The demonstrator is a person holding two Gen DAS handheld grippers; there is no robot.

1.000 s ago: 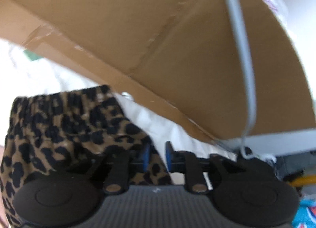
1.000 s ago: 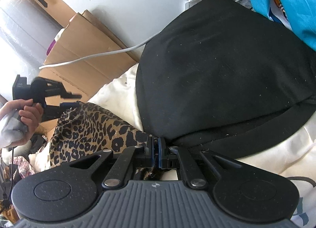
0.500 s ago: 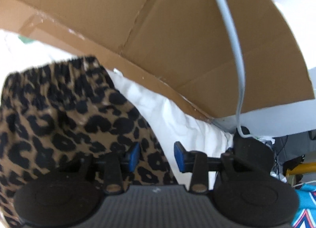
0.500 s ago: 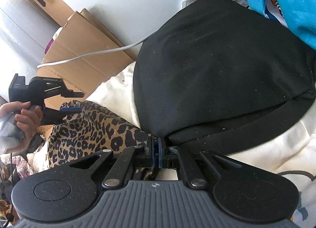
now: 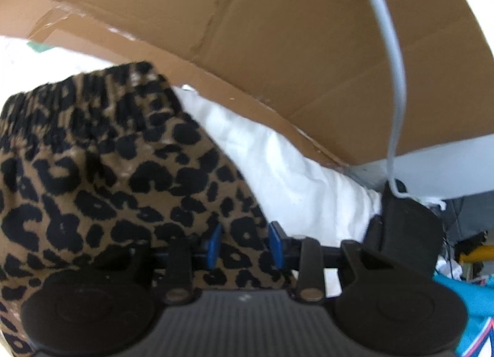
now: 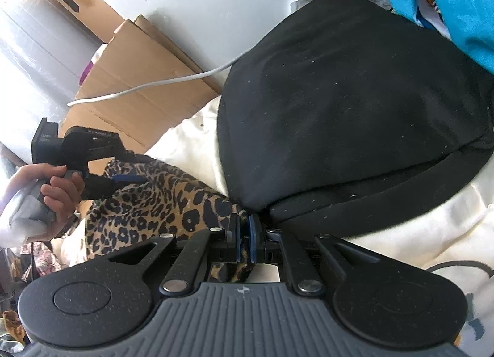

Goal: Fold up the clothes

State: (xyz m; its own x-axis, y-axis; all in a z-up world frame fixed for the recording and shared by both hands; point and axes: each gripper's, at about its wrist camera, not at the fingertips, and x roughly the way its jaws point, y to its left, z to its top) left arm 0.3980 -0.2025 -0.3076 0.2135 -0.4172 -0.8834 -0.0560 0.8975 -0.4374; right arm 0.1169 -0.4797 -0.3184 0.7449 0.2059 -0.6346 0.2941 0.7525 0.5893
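A leopard-print garment [image 5: 102, 171] with an elastic waistband lies on white bedding [image 5: 287, 178]. My left gripper [image 5: 244, 245] is open, its blue pads straddling the garment's right edge. In the right wrist view the same leopard-print garment [image 6: 154, 199] stretches from the left gripper [image 6: 123, 178], held by a hand [image 6: 52, 190], to my right gripper [image 6: 244, 233]. The right gripper is shut on a corner of the leopard fabric, which hangs down between its blue pads.
A brown cardboard box [image 5: 278, 48] stands just behind the bedding, with a grey cable [image 5: 392, 57] hanging across it. A large black garment [image 6: 355, 116] lies on cream bedding [image 6: 432, 233] right beside the right gripper. Blue clothing [image 6: 447, 2] hangs at the top right.
My left gripper has opened wider and moved in over the leopard garment's edge. The right gripper has kept its hold on the fabric corner and hardly moved.
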